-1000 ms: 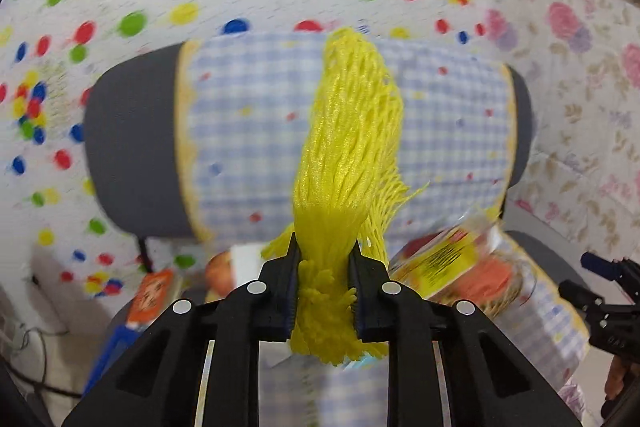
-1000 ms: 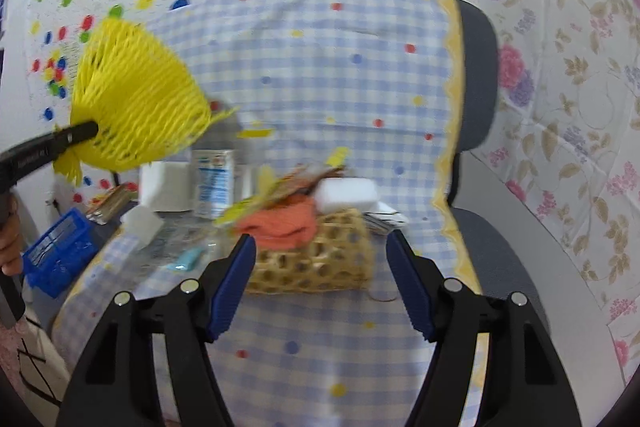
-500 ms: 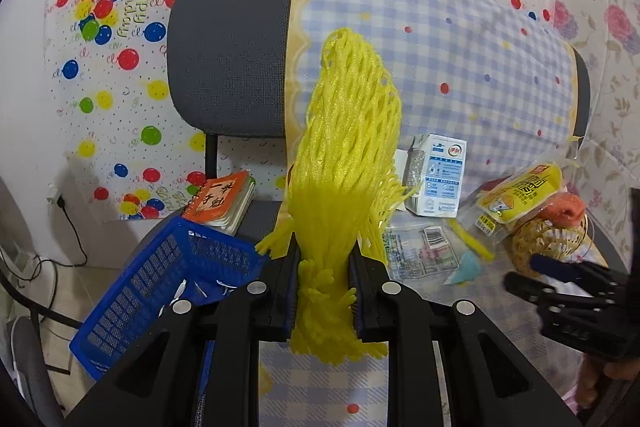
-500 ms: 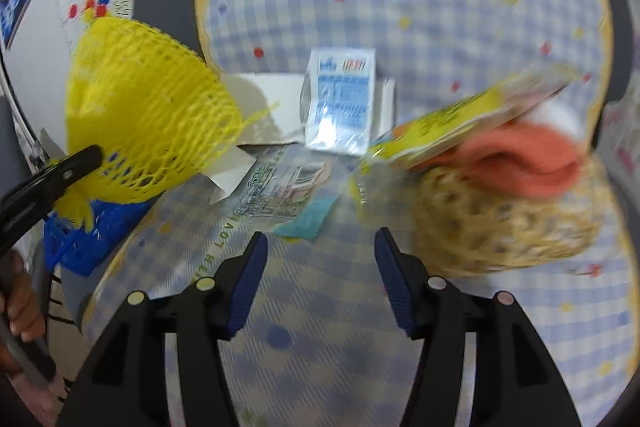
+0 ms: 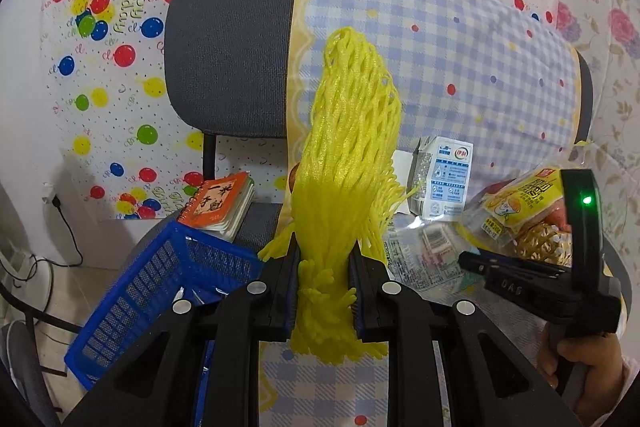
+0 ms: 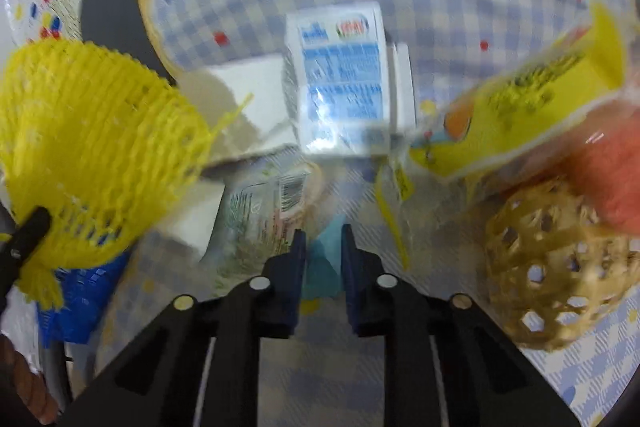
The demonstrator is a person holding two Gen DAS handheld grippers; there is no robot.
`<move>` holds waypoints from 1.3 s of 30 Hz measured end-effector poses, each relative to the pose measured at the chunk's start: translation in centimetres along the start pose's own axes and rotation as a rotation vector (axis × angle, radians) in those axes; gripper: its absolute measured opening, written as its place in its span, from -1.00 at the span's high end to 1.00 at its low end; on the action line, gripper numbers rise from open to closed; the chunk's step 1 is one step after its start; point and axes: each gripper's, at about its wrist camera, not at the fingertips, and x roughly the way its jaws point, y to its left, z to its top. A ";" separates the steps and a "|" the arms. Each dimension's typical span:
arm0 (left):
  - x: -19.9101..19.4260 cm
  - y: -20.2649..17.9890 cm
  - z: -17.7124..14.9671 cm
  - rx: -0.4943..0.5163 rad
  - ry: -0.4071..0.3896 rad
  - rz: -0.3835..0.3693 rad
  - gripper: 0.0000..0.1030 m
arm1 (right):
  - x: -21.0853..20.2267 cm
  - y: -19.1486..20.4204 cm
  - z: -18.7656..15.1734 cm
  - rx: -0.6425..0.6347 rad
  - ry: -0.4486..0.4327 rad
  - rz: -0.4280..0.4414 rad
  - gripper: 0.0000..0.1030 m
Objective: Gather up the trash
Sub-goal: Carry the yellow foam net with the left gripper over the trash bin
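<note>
My left gripper (image 5: 323, 259) is shut on the bunched end of a yellow foam net (image 5: 352, 131), which stands up over the blue basket (image 5: 160, 291). The same net (image 6: 92, 147) fills the left of the right wrist view. My right gripper (image 6: 322, 243) points down at the checked seat cover, and its jaws are closing on a small teal scrap (image 6: 320, 267) that fills the narrow gap between the pads. In the left wrist view the right gripper (image 5: 466, 259) is low on the right, held by a hand (image 5: 580, 367).
On the seat lie a milk carton (image 6: 340, 83), a clear barcoded wrapper (image 6: 272, 211), white paper (image 6: 248, 91), a yellow snack bag (image 6: 520, 107) and a wicker basket (image 6: 560, 267) with an orange cloth (image 6: 608, 171). An orange notebook (image 5: 220, 203) lies behind the blue basket.
My right gripper dropped toward the seat and its jaws narrowed from wide apart to a slim gap around the teal scrap. The left gripper sank toward the blue basket, then held still, net still gripped.
</note>
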 end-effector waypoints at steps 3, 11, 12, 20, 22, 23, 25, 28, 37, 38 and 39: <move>-1.8 0.0 0.7 0.008 -0.029 0.007 0.57 | -5.0 1.3 0.7 -0.076 -0.126 -0.012 0.77; -8.4 -3.1 1.0 0.037 -0.085 -0.022 0.57 | -16.9 0.8 -0.8 -0.150 -0.285 -0.083 0.96; -9.0 -3.8 0.7 0.043 -0.085 -0.039 0.57 | -17.9 0.3 -1.7 -0.144 -0.285 -0.081 0.96; -12.3 -11.2 -4.1 0.140 -0.064 -0.193 0.57 | -25.3 -4.0 -9.1 -0.098 -0.296 -0.125 0.96; -12.8 -13.4 -5.6 0.167 -0.047 -0.247 0.57 | -27.2 -5.3 -10.9 -0.070 -0.300 -0.150 0.96; -13.0 -14.3 -6.2 0.180 -0.039 -0.269 0.57 | -28.2 -6.0 -11.9 -0.053 -0.304 -0.170 0.96; -13.3 -16.1 -7.2 0.207 -0.028 -0.312 0.57 | -30.1 -7.5 -14.0 -0.024 -0.312 -0.230 0.96; -14.0 -19.4 -9.0 0.270 -0.014 -0.380 0.57 | -32.5 -9.4 -17.2 0.016 -0.310 -0.326 0.96; -15.2 -29.6 -14.9 0.452 0.073 -0.606 0.56 | -37.1 -15.1 -26.7 0.210 -0.250 -0.480 0.95; -15.1 -30.7 -16.1 0.478 0.090 -0.622 0.56 | -37.3 -15.6 -27.5 0.227 -0.243 -0.487 0.95; -14.9 -31.6 -17.0 0.499 0.110 -0.633 0.56 | -37.3 -16.2 -28.4 0.249 -0.234 -0.492 0.95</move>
